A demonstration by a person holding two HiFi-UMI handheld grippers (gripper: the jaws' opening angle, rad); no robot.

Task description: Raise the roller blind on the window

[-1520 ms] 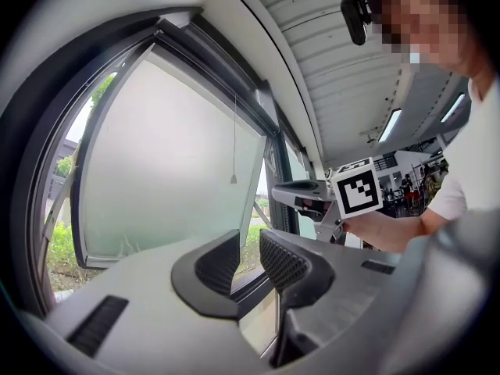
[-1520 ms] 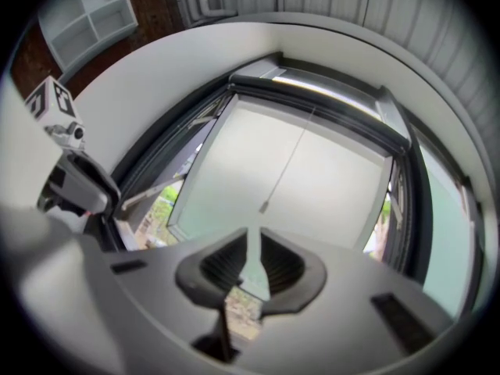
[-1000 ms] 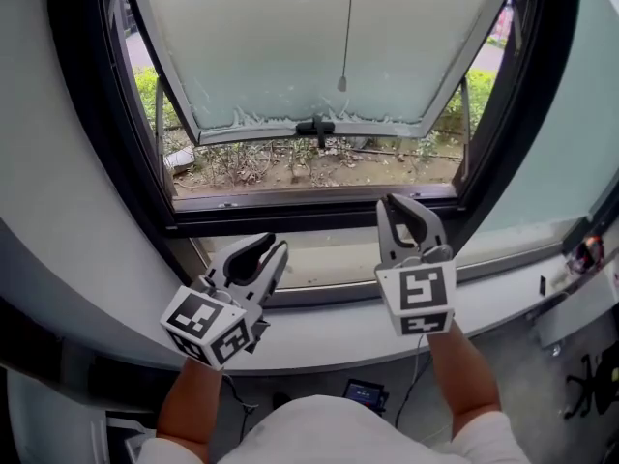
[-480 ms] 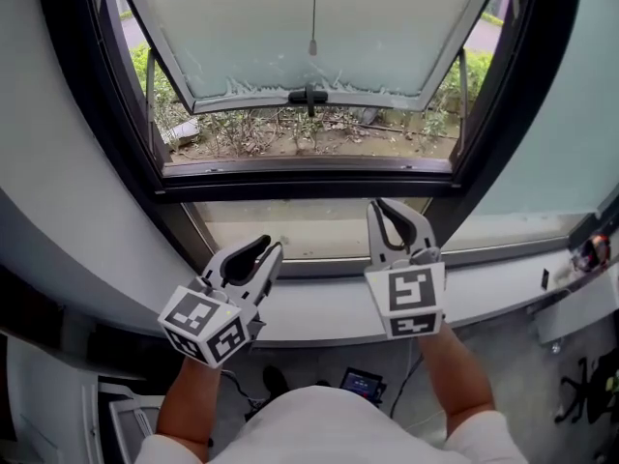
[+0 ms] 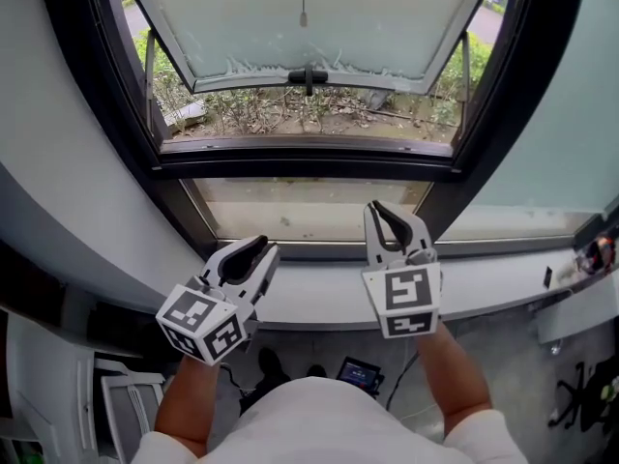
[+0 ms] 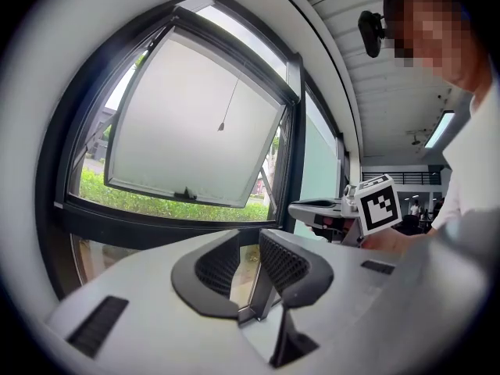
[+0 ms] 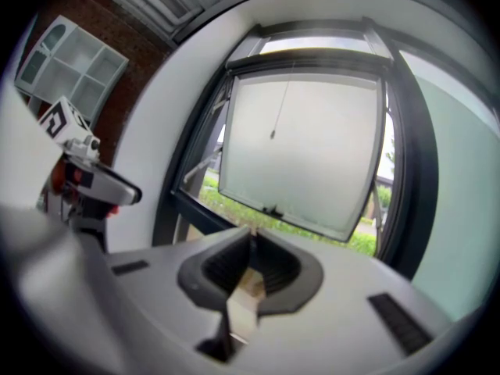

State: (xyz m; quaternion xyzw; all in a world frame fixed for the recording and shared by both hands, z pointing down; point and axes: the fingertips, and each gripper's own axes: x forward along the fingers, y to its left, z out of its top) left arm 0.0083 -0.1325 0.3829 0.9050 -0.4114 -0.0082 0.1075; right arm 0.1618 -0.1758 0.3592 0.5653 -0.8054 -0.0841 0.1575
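Note:
A thin pull cord with a small end weight (image 5: 303, 15) hangs in front of the frosted, tilted-out window sash (image 5: 387, 17); no blind fabric shows in any view. The cord (image 6: 221, 127) also appears far ahead in the left gripper view, and the same cord (image 7: 272, 135) in the right gripper view. My left gripper (image 5: 266, 249) is low, over the white sill, open with a narrow gap and nothing in it (image 6: 248, 237). My right gripper (image 5: 375, 207) sits beside it; its jaws have just been closing, empty, and the tips now meet (image 7: 251, 237).
The black window frame (image 5: 309, 167) and white sill (image 5: 309, 298) run across ahead. Shrubs and soil lie outside. A white rack (image 5: 126, 404) stands low left, a small device (image 5: 358, 372) lies on the floor, and a ledge with items (image 5: 595, 254) is at the right.
Both grippers have sunk from the window's lower frame to sill level. The window and cord have slid up in the picture. The right jaws have narrowed slightly.

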